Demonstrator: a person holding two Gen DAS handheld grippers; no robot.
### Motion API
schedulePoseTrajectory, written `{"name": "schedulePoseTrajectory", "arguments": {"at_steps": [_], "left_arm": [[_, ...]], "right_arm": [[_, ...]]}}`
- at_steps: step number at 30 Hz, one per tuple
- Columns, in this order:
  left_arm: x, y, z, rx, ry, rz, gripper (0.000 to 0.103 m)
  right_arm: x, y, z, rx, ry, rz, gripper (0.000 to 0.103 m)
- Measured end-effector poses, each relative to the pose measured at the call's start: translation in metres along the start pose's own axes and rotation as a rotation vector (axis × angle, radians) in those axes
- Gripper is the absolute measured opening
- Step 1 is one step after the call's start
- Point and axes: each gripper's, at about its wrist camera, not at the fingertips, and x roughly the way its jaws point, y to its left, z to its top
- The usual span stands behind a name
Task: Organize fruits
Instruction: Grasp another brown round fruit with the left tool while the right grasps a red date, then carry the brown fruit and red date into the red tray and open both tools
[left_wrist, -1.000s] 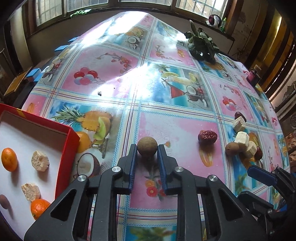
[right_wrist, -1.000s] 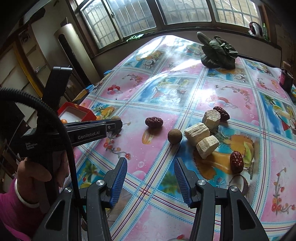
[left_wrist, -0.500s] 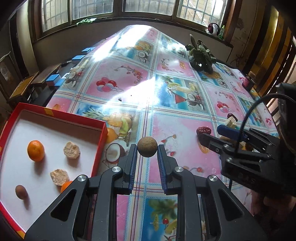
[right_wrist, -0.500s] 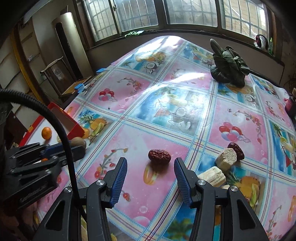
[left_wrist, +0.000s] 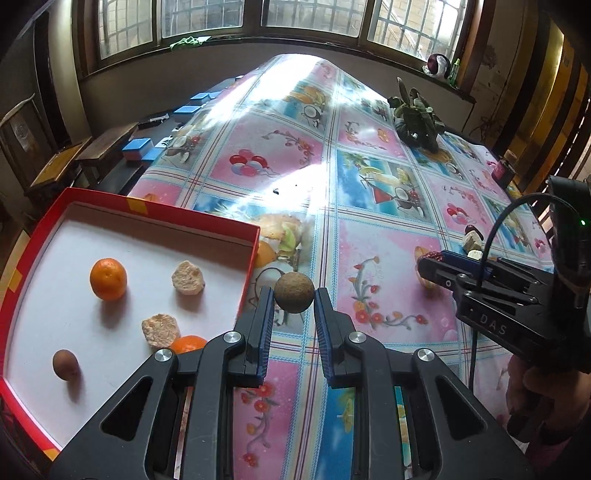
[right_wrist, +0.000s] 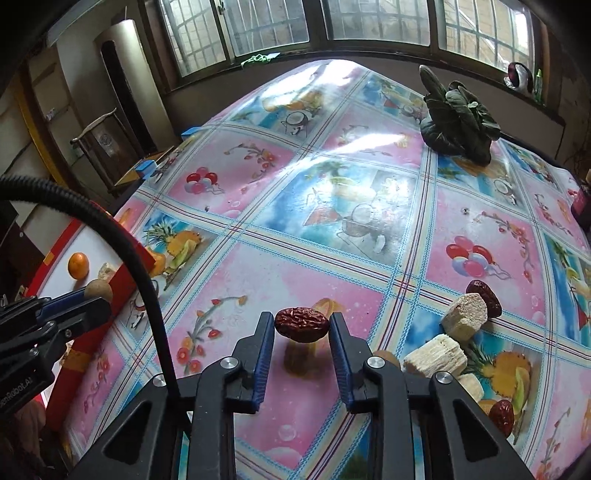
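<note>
- My left gripper (left_wrist: 294, 300) pinches the round brown fruit (left_wrist: 294, 292), held above the tablecloth just beside the red box (left_wrist: 249, 258). I'd carry it over the wall and lower it onto bare white floor, clear of the orange (left_wrist: 108, 278).
- My right gripper (right_wrist: 301, 328) is closing around the red date (right_wrist: 301, 324); I'd let both pads seat before lifting.

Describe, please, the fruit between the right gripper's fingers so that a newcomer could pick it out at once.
Start at the red-rimmed box on the table's left edge, then move right across the pink floral square to the right gripper, whose jaws are closing. The red date sits between its blue pads. It is dark red, oval and wrinkled, unlike the pale, chalky chunks lying to its right.
</note>
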Motion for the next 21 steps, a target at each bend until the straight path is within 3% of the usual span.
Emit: {"name": "schedulePoseTrajectory", "arguments": {"at_steps": [11, 21], "left_arm": [[-0.029, 0.029, -0.016, -0.033, -0.042, 0.073, 0.021], [-0.048, 0.055, -0.034, -0.056, -0.070, 0.146, 0.021]], "right_arm": [[-0.038, 0.035, -0.021, -0.025, -0.060, 0.066, 0.029], [-0.046, 0.078, -0.031, -0.093, -0.059, 0.120, 0.029]]}}
